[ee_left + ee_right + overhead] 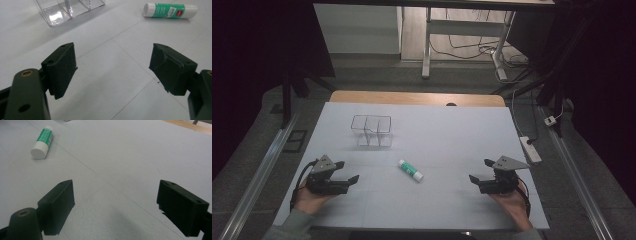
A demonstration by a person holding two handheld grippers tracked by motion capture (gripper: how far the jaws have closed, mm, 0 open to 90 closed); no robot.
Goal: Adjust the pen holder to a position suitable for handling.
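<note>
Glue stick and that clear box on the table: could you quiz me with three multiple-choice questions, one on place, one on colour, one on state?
1. Where does the glue stick lie?
A. inside the clear box
B. on the table between the two grippers
C. in a gripper

2. Its label colour?
A. green
B. red
C. yellow

3. How do the left gripper jaws stand?
A. shut on the stick
B. shut, empty
C. open, empty

Answers: B, it lies apart from the clear box; A, green band with white ends; C, bare table shows between the jaws.

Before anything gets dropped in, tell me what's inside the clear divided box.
The clear divided box looks empty: through its walls only the white table shows in the compartments. In the left gripper view its far part is cut off, so that is unchecked there. The glue stick lies outside.
</note>
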